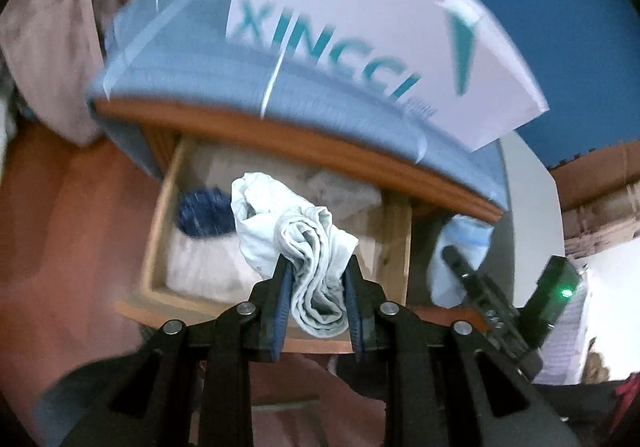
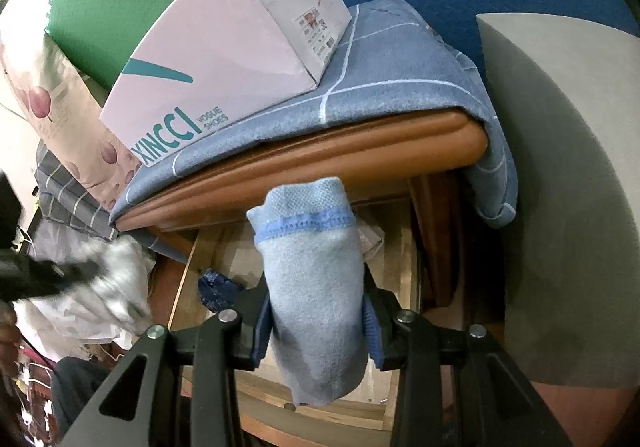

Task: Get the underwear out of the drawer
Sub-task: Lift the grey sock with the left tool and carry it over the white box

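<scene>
My left gripper (image 1: 318, 262) is shut on a bunched pale grey piece of underwear (image 1: 308, 247), lifted above the open wooden drawer (image 1: 158, 231). A dark blue garment (image 1: 204, 217) and white folded cloth (image 1: 208, 267) lie inside the drawer. My right gripper (image 2: 316, 287) is shut on a rolled light blue piece of underwear (image 2: 316, 271) with a darker blue band, held over the drawer (image 2: 340, 411). In the right wrist view the left gripper (image 2: 52, 271) is a blur at the left with its pale cloth (image 2: 116, 279). The right gripper (image 1: 476, 287) shows at the right of the left wrist view.
A white shoe box (image 2: 224, 59) lettered XINCCI sits on a blue checked cloth (image 2: 392, 87) that covers the cabinet's wooden top (image 2: 360, 151). A grey panel (image 2: 560, 187) stands to the right. A flowered pillow (image 2: 60, 103) leans at the left, and a green and blue wall is behind.
</scene>
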A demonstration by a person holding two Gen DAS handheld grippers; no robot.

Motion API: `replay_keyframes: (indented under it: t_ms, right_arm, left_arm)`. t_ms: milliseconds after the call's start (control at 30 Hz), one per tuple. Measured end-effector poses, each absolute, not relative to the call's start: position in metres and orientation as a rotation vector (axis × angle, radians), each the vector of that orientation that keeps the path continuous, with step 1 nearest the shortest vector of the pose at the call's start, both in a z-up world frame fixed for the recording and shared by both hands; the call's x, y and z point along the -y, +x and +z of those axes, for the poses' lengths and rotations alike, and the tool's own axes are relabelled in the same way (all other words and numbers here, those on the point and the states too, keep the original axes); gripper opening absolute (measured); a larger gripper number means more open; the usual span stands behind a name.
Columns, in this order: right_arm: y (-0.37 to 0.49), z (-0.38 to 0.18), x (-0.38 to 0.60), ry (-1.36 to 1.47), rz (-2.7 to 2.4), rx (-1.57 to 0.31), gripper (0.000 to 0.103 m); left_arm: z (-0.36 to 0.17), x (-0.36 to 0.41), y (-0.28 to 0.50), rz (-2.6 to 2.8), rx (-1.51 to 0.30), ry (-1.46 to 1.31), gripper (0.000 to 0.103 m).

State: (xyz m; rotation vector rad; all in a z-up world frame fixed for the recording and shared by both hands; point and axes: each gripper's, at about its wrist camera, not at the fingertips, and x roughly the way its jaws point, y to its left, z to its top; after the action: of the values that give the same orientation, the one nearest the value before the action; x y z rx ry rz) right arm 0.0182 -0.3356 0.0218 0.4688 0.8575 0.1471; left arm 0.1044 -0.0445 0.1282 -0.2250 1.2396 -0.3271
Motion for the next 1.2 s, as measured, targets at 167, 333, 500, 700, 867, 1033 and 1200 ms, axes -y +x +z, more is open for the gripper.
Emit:
replay_keyframes:
  t_ms: [167,333,500,700,867,1033,1200]
  right_arm:
    - [0.02,0.021,0.329,0.441,0.151,-0.867,0.038]
    - [0.022,0.019,0.325,0.42,0.153,-0.877,0.038]
    - [0.024,0.019,0.323,0.422,0.152,-0.878,0.038]
    - [0.025,0.018,0.322,0.42,0.16,-0.877,0.038]
    - [0.026,0.016,0.322,0.425,0.162,-0.875,0.038]
    - [0.024,0.016,0.325,0.436,0.166,-0.876,0.038]
    - [0.024,0.015,0.327,0.451,0.173,-0.879,0.038]
  left_arm:
    - [0.198,0.046,0.097,-0.331,-1.074,-0.094,0.022]
    - [0.257,0.047,0.104,-0.319,-0.947,-0.028,0.022]
    - [0.304,0.056,0.125,-0.293,-0.834,0.04,0.022]
    - [0.335,0.083,0.164,-0.259,-0.732,0.15,0.022]
    - [0.322,0.102,0.214,-0.274,-0.779,0.114,0.022]
    - [0.291,0.122,0.254,-0.234,-0.825,0.155,0.022]
    - [0.259,0.139,0.276,-0.235,-0.867,0.201,0.022]
